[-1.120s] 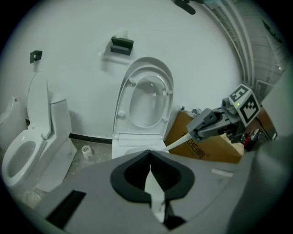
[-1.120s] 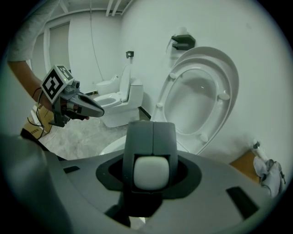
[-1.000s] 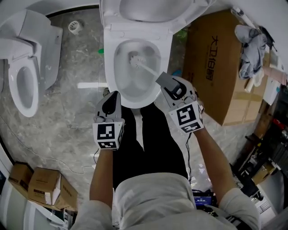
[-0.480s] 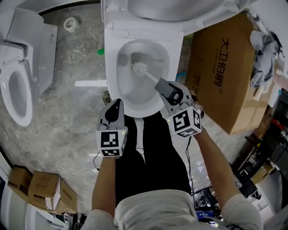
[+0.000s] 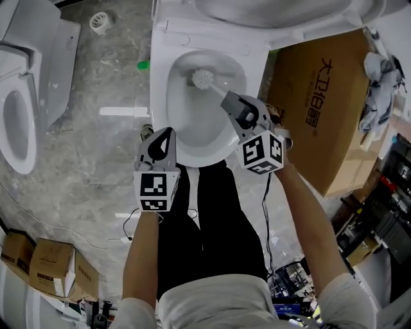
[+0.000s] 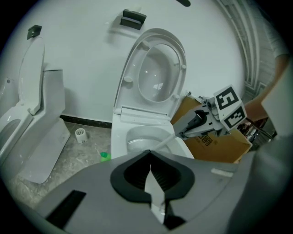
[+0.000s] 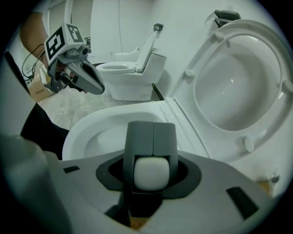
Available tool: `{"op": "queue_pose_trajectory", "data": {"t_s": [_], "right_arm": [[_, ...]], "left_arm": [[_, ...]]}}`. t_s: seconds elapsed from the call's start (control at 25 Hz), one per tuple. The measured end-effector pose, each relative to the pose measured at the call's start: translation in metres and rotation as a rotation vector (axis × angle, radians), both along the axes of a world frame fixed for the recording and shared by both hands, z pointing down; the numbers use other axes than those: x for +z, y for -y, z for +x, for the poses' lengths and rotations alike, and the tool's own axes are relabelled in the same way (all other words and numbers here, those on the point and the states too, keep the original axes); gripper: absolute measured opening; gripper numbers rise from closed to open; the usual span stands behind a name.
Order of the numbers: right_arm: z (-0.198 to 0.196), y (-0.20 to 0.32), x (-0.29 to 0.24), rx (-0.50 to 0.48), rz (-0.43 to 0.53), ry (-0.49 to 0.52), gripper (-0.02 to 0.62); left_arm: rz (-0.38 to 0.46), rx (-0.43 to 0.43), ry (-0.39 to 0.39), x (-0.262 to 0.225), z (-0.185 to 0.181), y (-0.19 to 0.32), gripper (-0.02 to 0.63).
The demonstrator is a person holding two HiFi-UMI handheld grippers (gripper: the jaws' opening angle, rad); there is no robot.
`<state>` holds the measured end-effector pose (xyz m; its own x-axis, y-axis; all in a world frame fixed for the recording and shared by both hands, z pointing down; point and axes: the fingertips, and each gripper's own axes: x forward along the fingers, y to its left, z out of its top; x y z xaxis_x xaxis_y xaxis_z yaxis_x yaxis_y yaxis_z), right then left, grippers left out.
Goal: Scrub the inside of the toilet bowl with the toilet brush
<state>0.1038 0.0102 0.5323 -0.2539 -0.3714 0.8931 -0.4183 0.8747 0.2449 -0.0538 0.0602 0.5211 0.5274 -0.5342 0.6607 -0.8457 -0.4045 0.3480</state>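
1. My right gripper (image 5: 232, 103) is clamped on the toilet brush (image 5: 203, 78). In the right gripper view both jaws are closed around the white rounded end of its handle.
2. From those jaws the brush shaft slants down and away into the toilet bowl (image 5: 158, 96). The bristle head lies at the far inner wall, toward the back of the bowl (how hard it bears on the porcelain I cannot tell from here).
3. My left gripper (image 5: 166, 136) hangs over the bowl's near left rim. Its jaws are pressed together with nothing between them, as the left gripper view shows plainly.
4. The seat and lid (image 5: 289, 16) are tipped up behind the bowl.
5. A cardboard box (image 5: 321, 109) with printed characters stands just beside the toilet on its right.
6. A second toilet (image 5: 16, 122) sits well apart on the left, its lid also raised.
7. A small green thing (image 5: 143, 65) lies on the marbled floor (image 5: 96, 148) near the toilet's left side.
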Motion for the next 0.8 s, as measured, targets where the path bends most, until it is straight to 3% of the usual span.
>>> {"op": "queue_pose_trajectory", "data": {"t_s": [0.36, 0.8], "right_arm": [[0.013, 0.008, 0.024, -0.089, 0.003, -0.120, 0.160], [0.032, 0.004, 0.011, -0.096, -0.018, -0.205, 0.160]], "left_arm": [[-0.026, 0.047, 0.004, 0.010, 0.008, -0.008, 0.011], [-0.033, 0.072, 0.003, 0.016, 0.018, -0.015, 0.011]]}}
